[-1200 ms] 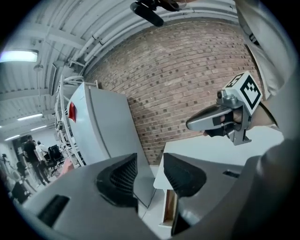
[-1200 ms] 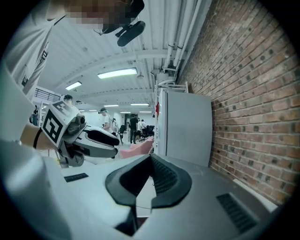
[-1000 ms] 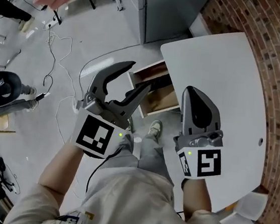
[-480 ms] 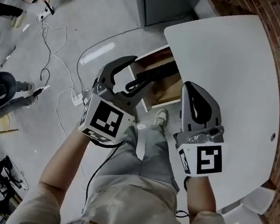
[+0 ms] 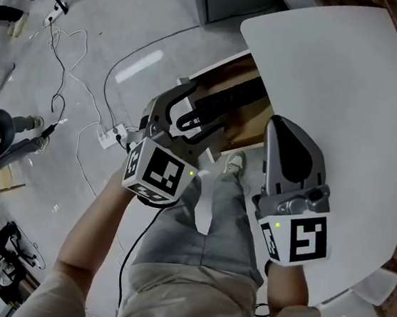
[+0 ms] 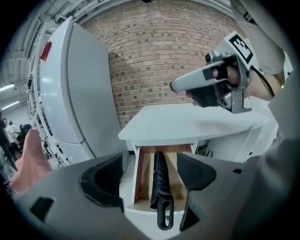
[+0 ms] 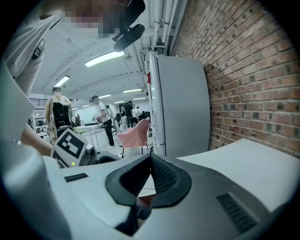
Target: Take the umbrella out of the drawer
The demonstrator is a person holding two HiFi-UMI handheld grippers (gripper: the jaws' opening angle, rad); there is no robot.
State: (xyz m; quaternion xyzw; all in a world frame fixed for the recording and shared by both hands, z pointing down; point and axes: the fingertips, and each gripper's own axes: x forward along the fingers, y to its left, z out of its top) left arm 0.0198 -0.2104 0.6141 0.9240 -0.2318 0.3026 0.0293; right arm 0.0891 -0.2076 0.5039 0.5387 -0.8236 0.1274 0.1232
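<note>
A black folded umbrella (image 6: 159,185) lies lengthwise in the open wooden drawer (image 6: 139,180) under the white table (image 6: 187,123). Its loop handle (image 6: 164,219) hangs over the drawer's front edge. In the head view the umbrella (image 5: 228,100) shows as a dark bar in the drawer (image 5: 249,128). My left gripper (image 5: 203,107) hovers just in front of the drawer with its jaws opening wide. Nothing is pressed between them (image 6: 150,182). My right gripper (image 5: 279,126) is shut and empty above the table edge, beside the drawer (image 7: 151,158).
A tall grey cabinet (image 6: 79,93) stands left of the table against the brick wall (image 6: 154,61). Cables and a power strip (image 5: 109,135) lie on the floor. The person's legs and a shoe (image 5: 234,162) are right below the drawer. People and a pink chair (image 7: 133,133) are far behind.
Both grippers have sunk toward the drawer. The left one's jaws have spread wider and now sit right at the drawer front, over the umbrella handle.
</note>
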